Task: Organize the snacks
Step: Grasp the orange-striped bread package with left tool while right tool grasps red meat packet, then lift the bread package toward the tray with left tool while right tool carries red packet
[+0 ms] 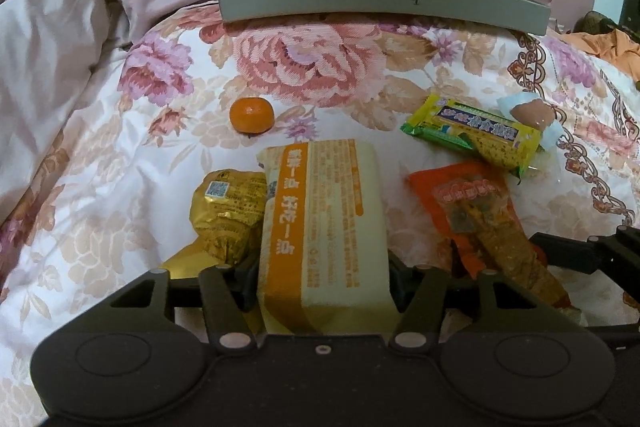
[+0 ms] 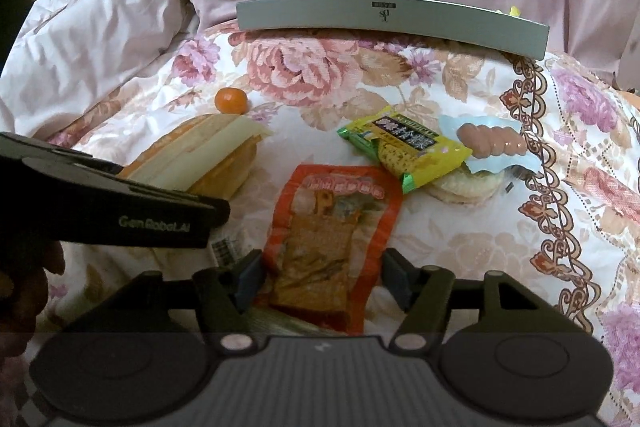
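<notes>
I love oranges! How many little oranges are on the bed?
1. The orange sits alone on the floral quilt, between the grey box and the white-and-orange packet. More could be hidden inside the box.

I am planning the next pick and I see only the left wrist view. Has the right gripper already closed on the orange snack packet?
Observer: No. The right gripper is open, with one finger on each side of the near end of the orange snack packet.
Operator: Thank you. My left gripper grips the cream-and-orange package. Does anything lie under the yellow packet?
Observer: Yes. Round pale rice crackers in clear wrap lie partly under its right end.
</notes>
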Demonstrator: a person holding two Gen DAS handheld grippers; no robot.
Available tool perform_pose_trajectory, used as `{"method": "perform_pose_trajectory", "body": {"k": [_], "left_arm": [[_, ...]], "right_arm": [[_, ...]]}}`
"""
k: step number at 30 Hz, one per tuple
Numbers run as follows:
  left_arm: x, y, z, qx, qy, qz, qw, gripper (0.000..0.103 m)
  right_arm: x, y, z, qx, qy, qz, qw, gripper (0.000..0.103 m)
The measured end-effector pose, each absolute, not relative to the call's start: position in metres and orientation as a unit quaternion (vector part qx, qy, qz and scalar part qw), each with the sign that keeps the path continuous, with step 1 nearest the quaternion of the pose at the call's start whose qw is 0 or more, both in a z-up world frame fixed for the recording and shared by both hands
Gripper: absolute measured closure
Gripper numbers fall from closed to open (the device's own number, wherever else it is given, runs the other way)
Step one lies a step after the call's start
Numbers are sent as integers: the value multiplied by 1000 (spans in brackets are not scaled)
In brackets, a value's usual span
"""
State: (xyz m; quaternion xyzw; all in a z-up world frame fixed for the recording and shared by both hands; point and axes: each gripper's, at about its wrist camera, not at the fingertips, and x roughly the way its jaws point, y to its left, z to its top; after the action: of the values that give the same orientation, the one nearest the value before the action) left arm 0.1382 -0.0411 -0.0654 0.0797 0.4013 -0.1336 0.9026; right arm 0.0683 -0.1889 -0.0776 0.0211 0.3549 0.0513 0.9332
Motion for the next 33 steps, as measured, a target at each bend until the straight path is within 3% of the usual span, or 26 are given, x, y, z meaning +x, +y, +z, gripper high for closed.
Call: {"method": "perform_pose_trajectory", "body": {"k": [10, 23, 33], "left_arm": [[129, -41, -63, 68, 392, -135, 907, 49], [114, -41, -50, 48, 357, -130, 924, 50], [122, -30, -59, 18, 382, -125, 915, 50]], "right_arm": [[60, -180, -72, -2, 329, 56, 943, 53], [50, -177, -56, -60, 270, 41, 960, 53], [55, -196, -56, -49, 267, 11, 962, 53]]}}
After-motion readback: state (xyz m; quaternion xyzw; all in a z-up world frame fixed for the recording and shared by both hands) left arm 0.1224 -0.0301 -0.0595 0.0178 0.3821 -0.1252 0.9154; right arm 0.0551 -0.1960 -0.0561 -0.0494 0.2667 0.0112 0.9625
